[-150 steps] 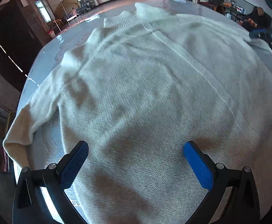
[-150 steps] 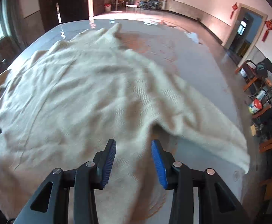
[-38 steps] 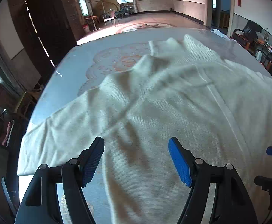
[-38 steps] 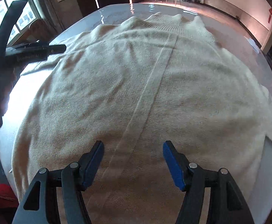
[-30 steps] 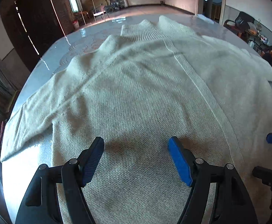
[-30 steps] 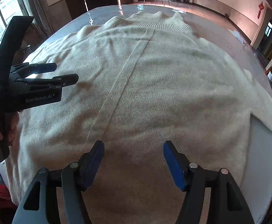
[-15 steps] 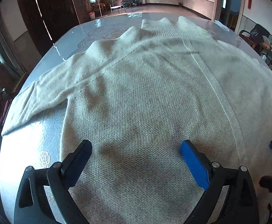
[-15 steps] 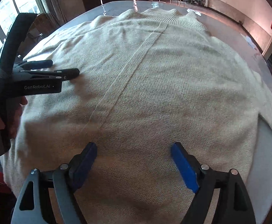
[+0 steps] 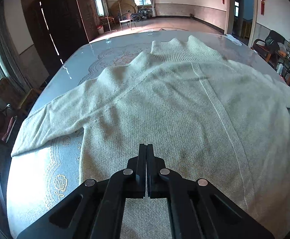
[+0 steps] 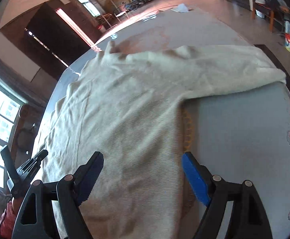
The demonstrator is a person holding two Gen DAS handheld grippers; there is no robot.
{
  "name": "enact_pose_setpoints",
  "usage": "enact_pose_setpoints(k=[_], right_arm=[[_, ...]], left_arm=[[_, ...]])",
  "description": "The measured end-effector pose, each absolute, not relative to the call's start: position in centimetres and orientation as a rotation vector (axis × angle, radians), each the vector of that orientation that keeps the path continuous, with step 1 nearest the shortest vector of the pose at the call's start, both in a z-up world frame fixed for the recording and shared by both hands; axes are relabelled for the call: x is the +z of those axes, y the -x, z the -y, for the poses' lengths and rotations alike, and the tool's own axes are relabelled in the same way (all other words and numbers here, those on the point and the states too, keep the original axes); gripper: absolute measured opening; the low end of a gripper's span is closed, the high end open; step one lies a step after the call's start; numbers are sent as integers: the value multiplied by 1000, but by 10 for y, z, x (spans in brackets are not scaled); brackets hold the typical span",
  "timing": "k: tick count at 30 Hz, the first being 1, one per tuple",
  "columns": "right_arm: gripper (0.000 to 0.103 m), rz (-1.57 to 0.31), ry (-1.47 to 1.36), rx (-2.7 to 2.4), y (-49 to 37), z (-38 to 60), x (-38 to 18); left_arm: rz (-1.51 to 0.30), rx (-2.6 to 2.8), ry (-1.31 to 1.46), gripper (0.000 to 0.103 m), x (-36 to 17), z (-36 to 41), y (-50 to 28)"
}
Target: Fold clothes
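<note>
- Left claw (image 9: pixel 146 148): stood wide open half a second back, now fully closed, fingers pressed flat together. Poised low over the lower body of the sweater (image 9: pixel 164 109), centre bottom of the left wrist view. No knit visibly bunched or lifted between the fingers; whether a thin pinch of fabric is caught cannot be told.
- Right claw (image 10: pixel 141 156): spread wide, nothing clamped. View swung off the garment's middle since half a second ago and now faces its side edge, lower centre of the right wrist view. Left finger over the knit, blue pad (image 10: pixel 194 177) over bare surface (image 10: pixel 244 129) just beyond the edge.
- Left claw also visible at lower left of the right wrist view, well apart from the right claw.
- Sweater: cream knit, spread face-up and flat on the patterned surface. Ribbed collar (image 9: pixel 174 48) towards the top of frame, raised centre band (image 9: pixel 220 109) running collar to hem. No fold made yet.
- Judged meaning: smoothing finished, hands splitting to opposite sides. Right claw lined up on the side seam below the armpit, probably for a first lengthwise fold or a sleeve tuck. Task at its opening stage.
- Count: one sweater; two sleeves, one (image 9: pixel 55 117) stretched to the left of the left wrist view, the other (image 10: pixel 224 73) stretched to the upper right of the right wrist view; one collar; two claws; one surface.
</note>
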State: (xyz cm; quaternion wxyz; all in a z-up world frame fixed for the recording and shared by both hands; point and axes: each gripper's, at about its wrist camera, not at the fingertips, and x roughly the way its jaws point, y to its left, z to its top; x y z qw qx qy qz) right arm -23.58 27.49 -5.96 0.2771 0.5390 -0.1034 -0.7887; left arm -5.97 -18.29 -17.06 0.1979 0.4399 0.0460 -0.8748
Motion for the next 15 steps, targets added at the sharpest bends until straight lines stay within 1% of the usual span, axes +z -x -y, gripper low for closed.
enact_pose_setpoints(k=[5, 6, 8, 9, 10, 12, 15], right_arm=[[83, 358, -1472, -2183, 252, -305, -65], [83, 366, -1476, -2196, 255, -309, -65], [83, 387, -1486, -2205, 263, -314, -68], [83, 398, -1492, -2208, 267, -316, -69], [83, 414, -1499, -2212, 271, -318, -70], [83, 455, -1517, -2207, 282, -323, -74], [83, 509, -1534, -2205, 297, -332, -76]], left_arm=[[-142, -2409, -1237, 1, -171, 196, 61], [-152, -2395, -1246, 6, -171, 200, 59], [-189, -2365, -1280, 10, -173, 211, 58], [-216, -2346, -1306, 21, -177, 215, 61], [-242, -2327, -1328, 43, -181, 220, 64], [-286, -2286, -1333, 65, -185, 233, 62], [-294, -2235, -1307, 67, -186, 255, 57]])
